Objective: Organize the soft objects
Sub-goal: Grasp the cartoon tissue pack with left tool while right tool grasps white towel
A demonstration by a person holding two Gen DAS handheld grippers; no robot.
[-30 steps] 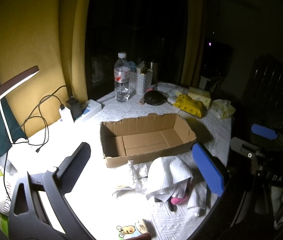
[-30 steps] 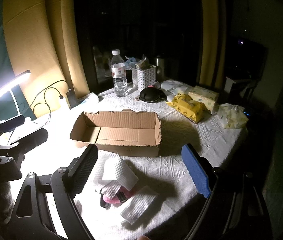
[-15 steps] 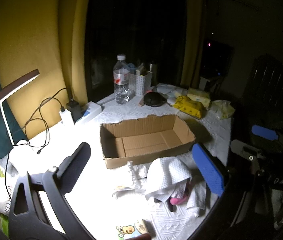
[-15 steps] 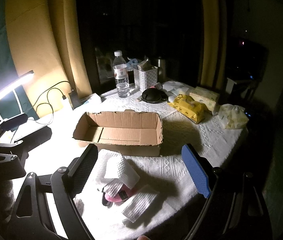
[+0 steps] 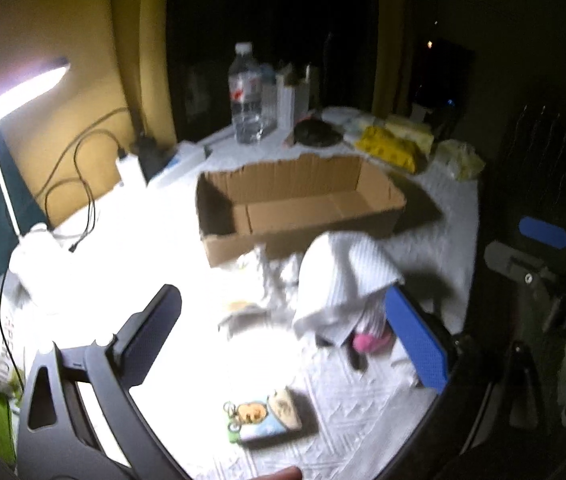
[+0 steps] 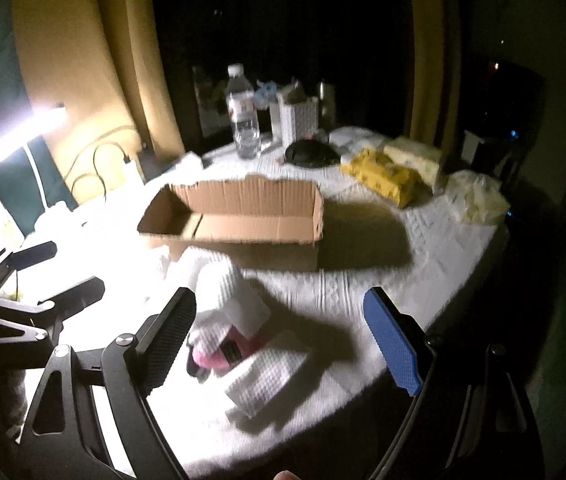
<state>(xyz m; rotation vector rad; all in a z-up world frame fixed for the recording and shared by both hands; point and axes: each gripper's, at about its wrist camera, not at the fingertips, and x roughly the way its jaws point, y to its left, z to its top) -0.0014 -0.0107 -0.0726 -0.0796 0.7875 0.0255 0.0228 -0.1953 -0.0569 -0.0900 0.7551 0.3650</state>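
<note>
An open cardboard box [image 5: 303,204] stands mid-table; it also shows in the right wrist view [image 6: 239,220]. In front of it lies a heap of white cloths [image 5: 343,280] over a pink soft item [image 5: 367,342]. The right wrist view shows the cloths [image 6: 223,292], the pink item [image 6: 219,354] and a folded white cloth [image 6: 267,376]. My left gripper [image 5: 283,340] is open above the table, its blue finger beside the heap. My right gripper [image 6: 283,336] is open and empty over the pile.
A lit desk lamp [image 5: 11,96], cables and a charger [image 5: 131,168] are at the left. A water bottle [image 5: 245,92], white basket [image 6: 297,120], black object [image 6: 311,154], yellow packs [image 6: 387,176] sit behind the box. A small cartoon pack [image 5: 263,416] lies near.
Both grippers have moved down and forward towards the cloth heap; the views are now blurred from motion. Both stay open. Nothing on the table has moved.
</note>
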